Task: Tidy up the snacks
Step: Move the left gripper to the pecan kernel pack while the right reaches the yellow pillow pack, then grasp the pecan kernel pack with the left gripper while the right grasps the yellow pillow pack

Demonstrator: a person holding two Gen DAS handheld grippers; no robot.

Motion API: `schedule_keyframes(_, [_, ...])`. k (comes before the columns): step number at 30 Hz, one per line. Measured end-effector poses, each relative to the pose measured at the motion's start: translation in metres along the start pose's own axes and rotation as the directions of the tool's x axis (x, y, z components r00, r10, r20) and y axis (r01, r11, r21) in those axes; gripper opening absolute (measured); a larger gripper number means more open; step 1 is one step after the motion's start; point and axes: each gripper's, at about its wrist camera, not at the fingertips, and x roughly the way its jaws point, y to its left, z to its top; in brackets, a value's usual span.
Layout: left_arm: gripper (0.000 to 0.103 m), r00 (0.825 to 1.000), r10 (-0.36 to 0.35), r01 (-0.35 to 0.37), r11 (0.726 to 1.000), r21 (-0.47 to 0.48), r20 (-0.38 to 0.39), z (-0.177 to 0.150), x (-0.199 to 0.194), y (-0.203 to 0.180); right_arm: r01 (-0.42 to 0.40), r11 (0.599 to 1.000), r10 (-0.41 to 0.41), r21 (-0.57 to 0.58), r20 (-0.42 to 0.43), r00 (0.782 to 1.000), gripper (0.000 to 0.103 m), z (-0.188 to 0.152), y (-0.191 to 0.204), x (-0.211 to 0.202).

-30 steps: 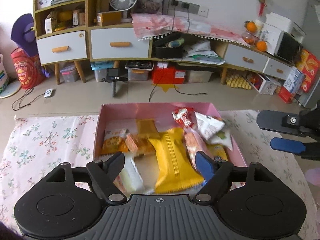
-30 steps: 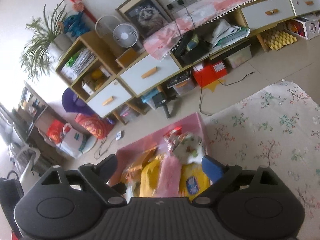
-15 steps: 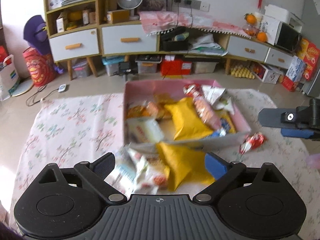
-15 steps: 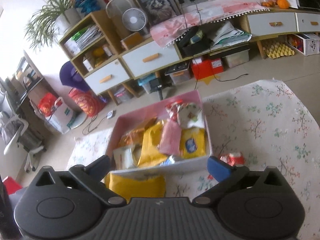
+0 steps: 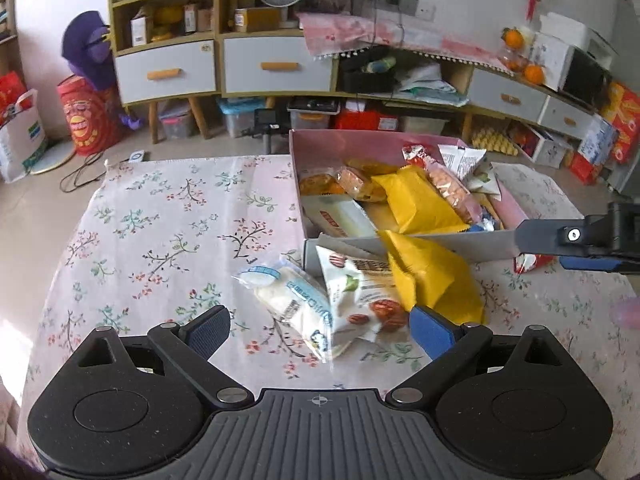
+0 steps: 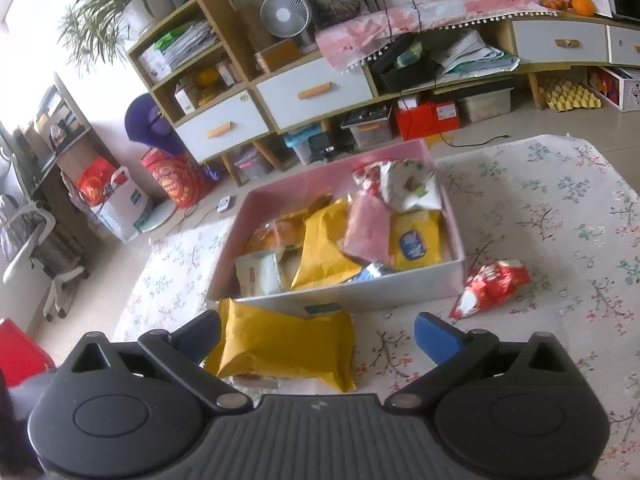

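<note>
yellow packet [image 6: 286,346]: crinkly film pillow, likely light and slippery; lies on the floral cloth [image 5: 168,240] against the pink box [image 6: 450,216] front
hold: best by a crimped end seam
white packets [image 5: 320,300]: soft, glossy, beside it
red packet [image 6: 494,284]: crumpled foil, right of box
left gripper [image 5: 320,322]: spread, empty
right gripper [image 6: 318,334]: spread, empty
</note>
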Motion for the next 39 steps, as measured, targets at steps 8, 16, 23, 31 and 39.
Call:
schedule_keyframes(8, [0.096, 0.995, -0.102, 0.100, 0.990, 0.100, 0.014, -0.002, 0.018, 0.017, 0.011, 1.000, -0.012, -0.025, -0.029, 1.000, 0.090, -0.002, 0.012, 0.019])
schedule_keyframes(16, [0.093, 0.978, -0.209, 0.210, 0.973, 0.095, -0.019, -0.001, 0.034, 0.014, 0.005, 1.000, -0.005, 0.000, -0.069, 0.998, 0.090, -0.001, 0.024, 0.047])
schedule_keyframes(23, [0.093, 0.975, -0.217, 0.221, 0.968, 0.121, -0.042, -0.006, 0.038, 0.008, 0.018, 1.000, -0.020, -0.021, -0.104, 0.994, 0.085, -0.004, 0.029, 0.058])
schedule_keyframes(31, [0.085, 0.974, -0.225, 0.227, 0.967, 0.114, -0.038, -0.006, 0.033, 0.009, 0.052, 0.997, -0.061, -0.059, -0.154, 0.986, 0.077, -0.015, 0.009, 0.047])
schedule_keyframes(39, [0.071, 0.973, -0.232, 0.232, 0.969, 0.083, -0.010, -0.004, 0.029, 0.008, 0.162, 0.973, -0.188, -0.167, -0.153, 0.970, 0.077, -0.023, -0.016, 0.020])
